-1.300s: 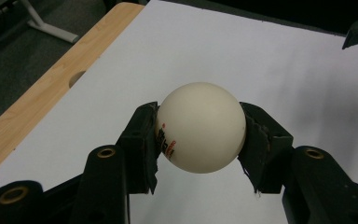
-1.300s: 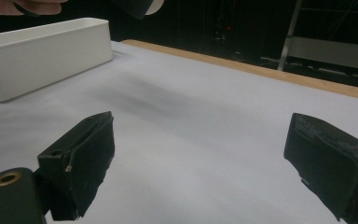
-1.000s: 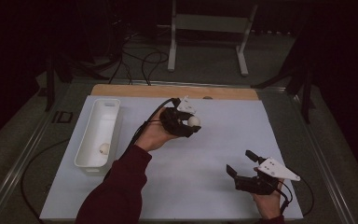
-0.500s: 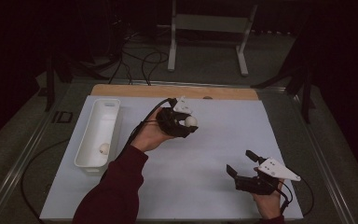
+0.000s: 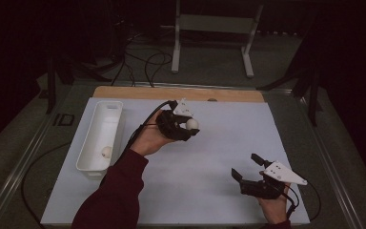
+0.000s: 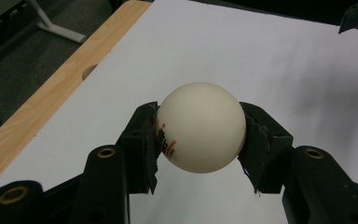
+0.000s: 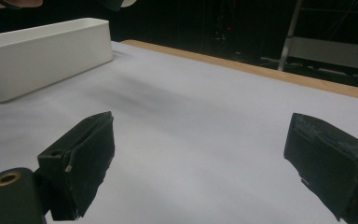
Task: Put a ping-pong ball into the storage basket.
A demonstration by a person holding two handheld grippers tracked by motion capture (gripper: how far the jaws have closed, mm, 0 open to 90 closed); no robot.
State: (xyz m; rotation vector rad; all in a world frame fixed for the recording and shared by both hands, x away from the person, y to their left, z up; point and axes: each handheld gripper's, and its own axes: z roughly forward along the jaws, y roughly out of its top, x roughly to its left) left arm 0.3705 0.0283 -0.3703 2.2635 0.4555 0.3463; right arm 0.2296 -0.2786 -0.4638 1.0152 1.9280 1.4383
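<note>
Nearest, the right gripper (image 5: pixel 249 168) rests wide open and empty over the white sheet (image 5: pixel 219 191). Farther off, the left gripper (image 5: pixel 187 128) clamps a ping-pong ball (image 6: pixel 201 127) across its widest part above the sheet; light, smooth and easily dented, it likely needs only gentle pressure. Beyond, the white bin (image 5: pixel 101 138) holds another ball (image 5: pixel 106 152).

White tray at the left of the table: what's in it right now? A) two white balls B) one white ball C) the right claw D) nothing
B: the high view shows a single white ball lying near the close end of the white tray, while a second ball is clamped in the left claw above the white table surface, not in the tray.
</note>
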